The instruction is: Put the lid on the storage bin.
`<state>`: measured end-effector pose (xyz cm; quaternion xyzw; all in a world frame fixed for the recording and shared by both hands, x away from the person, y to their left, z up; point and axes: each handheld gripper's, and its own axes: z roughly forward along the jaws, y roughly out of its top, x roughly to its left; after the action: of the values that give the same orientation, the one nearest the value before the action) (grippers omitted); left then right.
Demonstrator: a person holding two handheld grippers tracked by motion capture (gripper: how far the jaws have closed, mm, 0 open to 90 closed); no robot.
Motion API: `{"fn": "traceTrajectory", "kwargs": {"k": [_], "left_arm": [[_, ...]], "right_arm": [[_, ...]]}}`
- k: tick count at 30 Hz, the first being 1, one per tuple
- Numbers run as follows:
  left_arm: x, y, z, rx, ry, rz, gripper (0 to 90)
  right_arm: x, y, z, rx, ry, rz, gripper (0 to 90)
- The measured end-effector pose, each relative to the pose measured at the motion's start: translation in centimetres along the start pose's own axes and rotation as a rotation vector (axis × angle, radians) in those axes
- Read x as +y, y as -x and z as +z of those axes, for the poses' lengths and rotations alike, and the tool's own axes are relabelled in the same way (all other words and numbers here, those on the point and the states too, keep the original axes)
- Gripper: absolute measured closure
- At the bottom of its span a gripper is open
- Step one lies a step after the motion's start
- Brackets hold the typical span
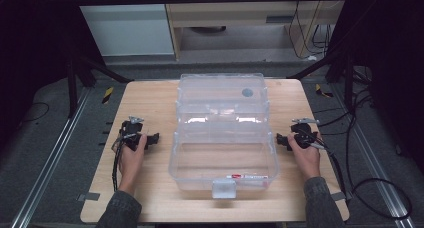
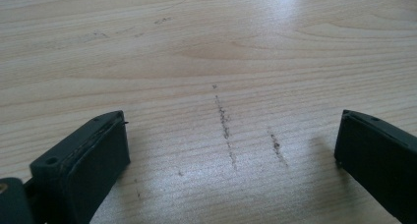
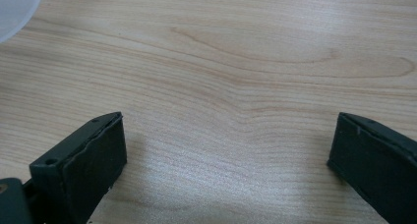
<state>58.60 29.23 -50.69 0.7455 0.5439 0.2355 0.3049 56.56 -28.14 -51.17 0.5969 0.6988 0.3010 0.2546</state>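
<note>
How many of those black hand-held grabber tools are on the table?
2. The left gripper sits left of the clear plastic box; the right gripper sits right of it. Both are open.

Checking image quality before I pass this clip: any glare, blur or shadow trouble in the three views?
High view: dark surroundings, evenly lit table, bright reflections on the clear plastic box, slightly soft overall. Left gripper view: the left claw is sharp, with a pale sheen on the wood at top right and soft shadows beside the jaws. Right gripper view: the right claw is sharp, the sheen milder.
</note>
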Motion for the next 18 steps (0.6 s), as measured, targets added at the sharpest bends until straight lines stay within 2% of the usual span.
{"fn": "traceTrajectory", "kwargs": {"k": [7,10,11,13,16,17,18], "left_arm": [[0.0,0.1,0.0,0.006,0.000,-0.008,0.0],[-0.1,0.1,-0.1,-0.012,-0.001,0.009,0.0],[-0.3,0.0,-0.3,-0.028,-0.001,0.021,0.0],[-0.3,0.1,-0.5,-0.034,-0.008,0.026,2.9],[-0.2,0.2,-2.1,-0.056,0.025,0.033,5.3],[0.0,0.4,-3.4,-0.054,0.055,0.063,5.3],[0.2,0.5,-4.3,-0.055,0.068,0.084,5.3]], "right_arm": [[-0.2,-0.2,-0.2,-0.009,0.001,0.018,1.2],[-0.3,-0.2,-0.4,-0.007,0.003,0.009,2.9],[-0.5,-0.2,-0.7,-0.001,0.020,0.003,8.4],[-0.6,-0.2,-0.9,-0.010,0.027,-0.005,9.7],[-0.6,-0.6,-2.8,-0.057,0.057,-0.105,10.3],[0.0,-1.1,-5.1,-0.077,0.077,-0.180,10.4],[0.1,-1.3,-6.1,-0.086,0.086,-0.201,10.7]]}}
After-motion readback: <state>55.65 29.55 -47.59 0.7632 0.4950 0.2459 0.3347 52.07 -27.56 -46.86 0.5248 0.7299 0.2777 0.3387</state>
